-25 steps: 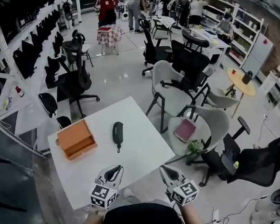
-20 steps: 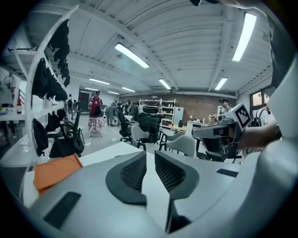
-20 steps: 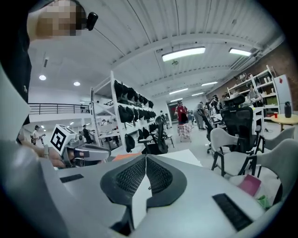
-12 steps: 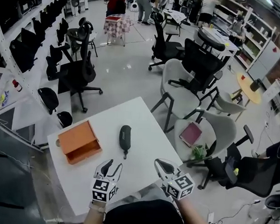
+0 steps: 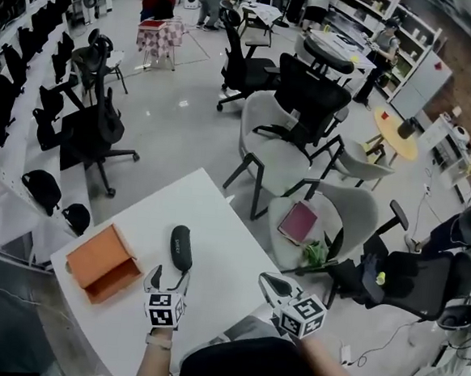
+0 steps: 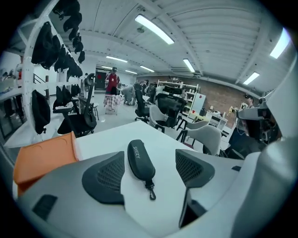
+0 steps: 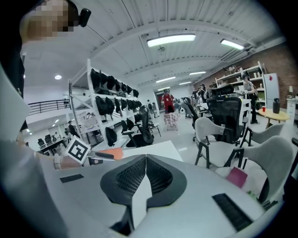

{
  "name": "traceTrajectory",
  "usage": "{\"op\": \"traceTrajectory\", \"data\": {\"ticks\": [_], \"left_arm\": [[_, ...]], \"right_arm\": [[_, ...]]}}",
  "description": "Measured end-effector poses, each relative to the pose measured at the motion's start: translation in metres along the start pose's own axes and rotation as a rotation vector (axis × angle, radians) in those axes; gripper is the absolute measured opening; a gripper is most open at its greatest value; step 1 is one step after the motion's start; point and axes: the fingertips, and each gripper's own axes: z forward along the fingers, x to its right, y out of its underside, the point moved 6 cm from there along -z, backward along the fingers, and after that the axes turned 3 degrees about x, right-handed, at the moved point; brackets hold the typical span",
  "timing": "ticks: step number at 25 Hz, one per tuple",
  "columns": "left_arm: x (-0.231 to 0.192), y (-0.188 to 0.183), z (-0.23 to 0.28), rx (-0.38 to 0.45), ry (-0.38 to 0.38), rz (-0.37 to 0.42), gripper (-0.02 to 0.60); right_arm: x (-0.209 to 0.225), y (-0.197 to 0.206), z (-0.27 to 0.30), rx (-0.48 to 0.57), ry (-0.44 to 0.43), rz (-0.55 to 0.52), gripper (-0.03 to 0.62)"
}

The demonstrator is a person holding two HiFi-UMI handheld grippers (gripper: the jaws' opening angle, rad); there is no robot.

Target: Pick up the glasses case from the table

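The black glasses case (image 5: 181,248) lies flat on the white table (image 5: 222,251), with its clip end toward me. My left gripper (image 5: 169,276) hovers just short of that near end. Its jaws are opening, and the case (image 6: 140,160) shows in the gap ahead of them, with neither pad touching it. In its own view the left gripper (image 6: 151,162) frames the case between two dark pads (image 6: 108,175). My right gripper (image 5: 269,281) hangs over the table's near right corner, shut and empty. Its own view shows the right gripper (image 7: 145,159) with the pads pressed together.
An open orange box (image 5: 100,262) sits on the table left of the case. A grey chair holding a maroon book (image 5: 298,220) stands off the right edge. Black office chairs (image 5: 94,123) and people fill the floor beyond.
My left gripper has moved forward and down toward the case and its jaws have gone from shut to wide apart. The right gripper shifted forward a little and stayed shut.
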Motion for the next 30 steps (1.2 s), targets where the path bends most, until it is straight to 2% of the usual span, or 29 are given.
{"op": "traceTrajectory", "data": {"ticks": [4, 10, 19, 20, 21, 22, 30], "left_arm": [[-0.007, 0.007, 0.037, -0.057, -0.047, -0.032, 0.354], [-0.008, 0.026, 0.080, -0.137, -0.089, -0.004, 0.360], [-0.013, 0.056, 0.109, -0.248, -0.109, -0.034, 0.356], [-0.014, 0.059, 0.110, -0.251, -0.105, -0.052, 0.343], [-0.014, 0.060, 0.110, -0.250, -0.102, -0.071, 0.297], [-0.015, 0.062, 0.109, -0.247, -0.101, -0.084, 0.287], [-0.013, 0.059, 0.107, -0.230, -0.115, -0.048, 0.268]], "right_arm": [[0.034, -0.001, -0.009, -0.005, 0.062, 0.031, 0.028], [0.068, 0.006, -0.029, -0.007, 0.139, 0.068, 0.028], [0.087, 0.010, -0.041, -0.009, 0.180, 0.096, 0.028], [0.087, 0.010, -0.042, -0.010, 0.181, 0.098, 0.028], [0.087, 0.011, -0.043, -0.010, 0.181, 0.101, 0.028], [0.087, 0.012, -0.043, -0.011, 0.182, 0.102, 0.028], [0.083, 0.016, -0.041, -0.013, 0.170, 0.101, 0.028]]}}
